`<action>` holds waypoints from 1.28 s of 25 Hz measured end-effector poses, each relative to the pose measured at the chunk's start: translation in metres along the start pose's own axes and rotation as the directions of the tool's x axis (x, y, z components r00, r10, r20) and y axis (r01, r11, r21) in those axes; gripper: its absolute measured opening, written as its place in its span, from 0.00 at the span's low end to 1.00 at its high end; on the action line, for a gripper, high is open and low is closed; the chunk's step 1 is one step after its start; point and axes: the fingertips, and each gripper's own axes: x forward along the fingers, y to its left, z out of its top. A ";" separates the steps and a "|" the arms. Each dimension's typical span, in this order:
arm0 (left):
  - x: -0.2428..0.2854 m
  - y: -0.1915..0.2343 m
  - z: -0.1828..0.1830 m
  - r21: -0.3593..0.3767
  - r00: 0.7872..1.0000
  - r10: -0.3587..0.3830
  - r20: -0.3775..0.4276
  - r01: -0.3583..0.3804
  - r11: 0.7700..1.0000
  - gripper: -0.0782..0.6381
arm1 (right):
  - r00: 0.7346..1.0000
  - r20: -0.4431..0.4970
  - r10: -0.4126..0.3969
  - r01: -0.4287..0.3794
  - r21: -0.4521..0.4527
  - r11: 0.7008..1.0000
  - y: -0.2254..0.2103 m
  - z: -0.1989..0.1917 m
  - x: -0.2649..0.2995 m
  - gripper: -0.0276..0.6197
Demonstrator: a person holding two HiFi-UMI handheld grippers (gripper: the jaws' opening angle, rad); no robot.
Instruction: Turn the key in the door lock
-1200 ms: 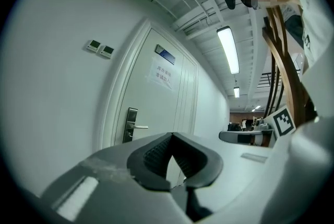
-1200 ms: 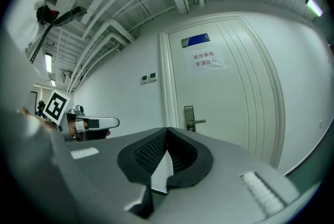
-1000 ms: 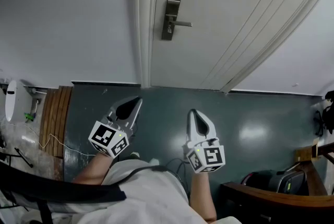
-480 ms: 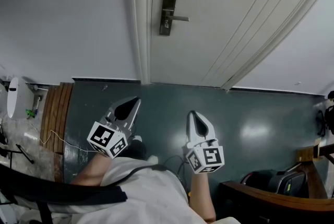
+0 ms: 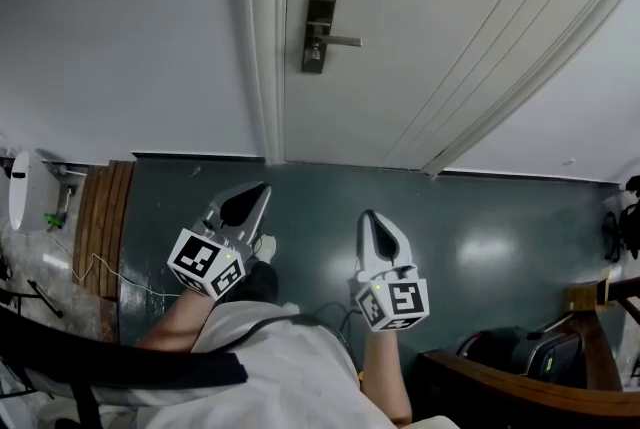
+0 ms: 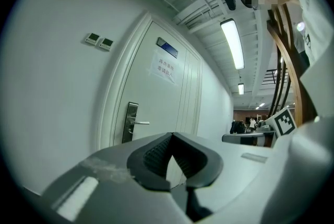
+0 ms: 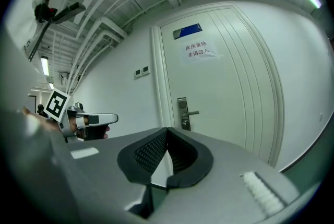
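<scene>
Metal lock plate [image 5: 319, 30] on white door [image 5: 430, 27], lever [image 5: 345, 41] pointing right.
Both closed and empty: left tool [image 5: 263, 189], right tool [image 5: 369, 215].

Grey left claw [image 5: 264, 188], right claw [image 5: 368, 215], white shirt [image 5: 275, 367]

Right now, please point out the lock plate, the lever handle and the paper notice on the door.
lock plate [image 5: 321, 9], head view, upper part of the metal plate.
lever handle [image 5: 345, 41], head view, middle of the bar.
paper notice [image 7: 200, 51], right gripper view, centre of the sheet.
</scene>
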 end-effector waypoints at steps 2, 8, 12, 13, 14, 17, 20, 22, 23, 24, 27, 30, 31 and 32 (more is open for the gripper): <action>0.011 0.011 0.000 -0.007 1.000 -0.006 -0.003 0.006 1.000 0.12 | 1.000 -0.012 -0.005 0.005 0.000 1.000 -0.003 -0.002 0.013 0.05; 0.044 0.052 0.006 -0.016 0.999 -0.032 -0.016 0.032 0.999 0.12 | 0.999 -0.040 -0.022 0.022 -0.005 1.000 -0.010 -0.001 0.064 0.05; 0.068 0.087 0.019 -0.015 0.999 -0.047 -0.013 0.047 0.999 0.12 | 0.999 -0.040 -0.032 0.032 -0.015 0.999 -0.013 0.010 0.106 0.05; 0.074 0.096 0.023 -0.015 0.999 -0.051 -0.011 0.051 0.999 0.12 | 0.999 -0.039 -0.035 0.034 -0.016 0.999 -0.013 0.013 0.117 0.05; 0.080 0.106 0.026 -0.015 0.998 -0.055 -0.009 0.055 0.998 0.12 | 0.999 -0.038 -0.038 0.038 -0.018 0.999 -0.013 0.016 0.128 0.05; 0.097 0.133 0.033 -0.014 0.998 -0.066 -0.009 0.066 0.998 0.12 | 0.998 -0.037 -0.046 0.045 -0.023 0.999 -0.012 0.023 0.161 0.05; 0.112 0.159 0.039 -0.019 0.997 -0.077 -0.010 0.077 0.997 0.12 | 0.998 -0.044 -0.051 0.049 -0.029 0.998 -0.011 0.026 0.192 0.05; 0.120 0.175 0.040 -0.026 0.996 -0.083 -0.012 0.083 0.996 0.12 | 0.997 -0.050 -0.055 0.053 -0.031 0.998 -0.011 0.026 0.211 0.05; 0.124 0.183 0.040 -0.029 0.996 -0.086 -0.014 0.086 0.996 0.12 | 0.997 -0.053 -0.058 0.056 -0.032 0.998 -0.011 0.025 0.221 0.05; 0.128 0.191 0.039 -0.032 0.996 -0.089 -0.016 0.089 0.996 0.12 | 0.997 -0.056 -0.062 0.060 -0.031 0.998 -0.010 0.025 0.229 0.05; 0.139 0.214 0.040 -0.040 0.995 -0.100 -0.020 0.100 0.994 0.12 | 0.995 -0.063 -0.073 0.071 -0.029 0.997 -0.009 0.025 0.256 0.05; 0.151 0.233 0.042 -0.046 0.993 -0.115 -0.018 0.114 0.992 0.12 | 0.994 -0.070 -0.080 0.078 -0.026 0.997 -0.008 0.025 0.279 0.05; 0.154 0.239 0.042 -0.047 0.993 -0.118 -0.017 0.117 0.992 0.12 | 0.994 -0.072 -0.079 0.078 -0.022 0.997 -0.007 0.025 0.285 0.05; 0.157 0.244 0.043 -0.047 0.993 -0.120 -0.014 0.119 0.992 0.12 | 0.994 -0.074 -0.077 0.076 -0.018 0.997 -0.006 0.025 0.291 0.05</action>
